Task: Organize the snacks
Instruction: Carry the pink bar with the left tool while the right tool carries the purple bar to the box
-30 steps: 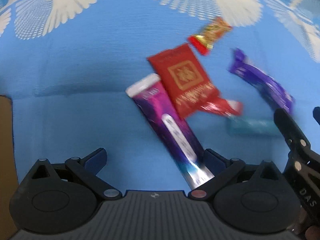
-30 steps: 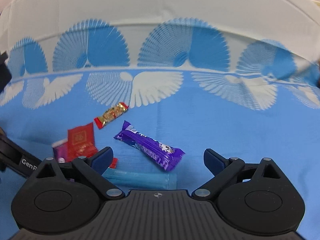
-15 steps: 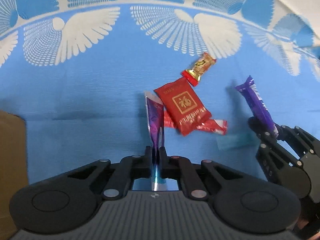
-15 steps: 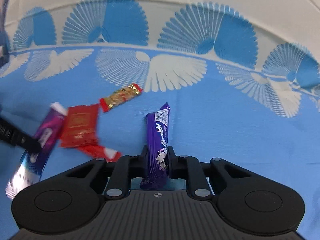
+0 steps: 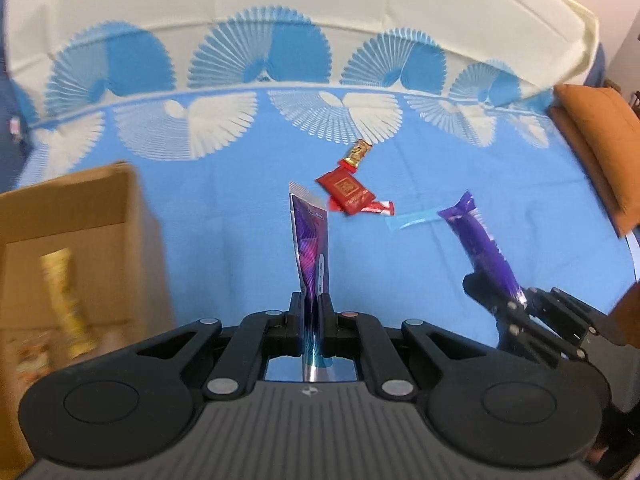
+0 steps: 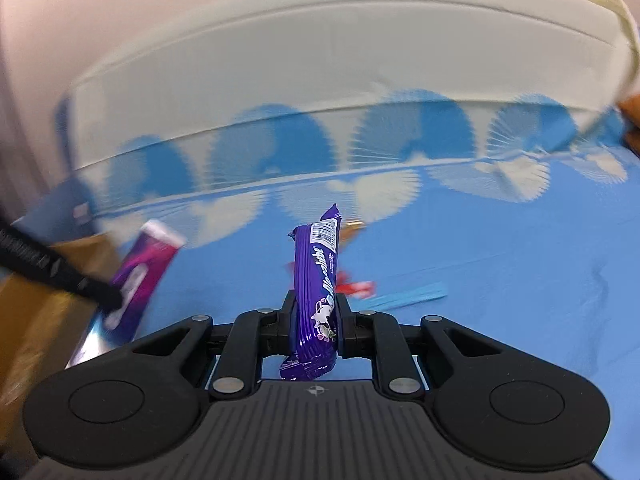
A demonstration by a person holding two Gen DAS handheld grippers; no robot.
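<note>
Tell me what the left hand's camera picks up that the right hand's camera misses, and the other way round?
Only the left wrist view shows the inside of the cardboard box, with blurred packets in it, the square red packet in full, and the orange cushion clearly. Only the right wrist view shows the barcode and lettering on the purple chocolate bar in the right gripper. Both show that bar, the purple-pink sachet clamped in the left gripper, the light blue stick lying on the blue cloth, and part of the box.
</note>
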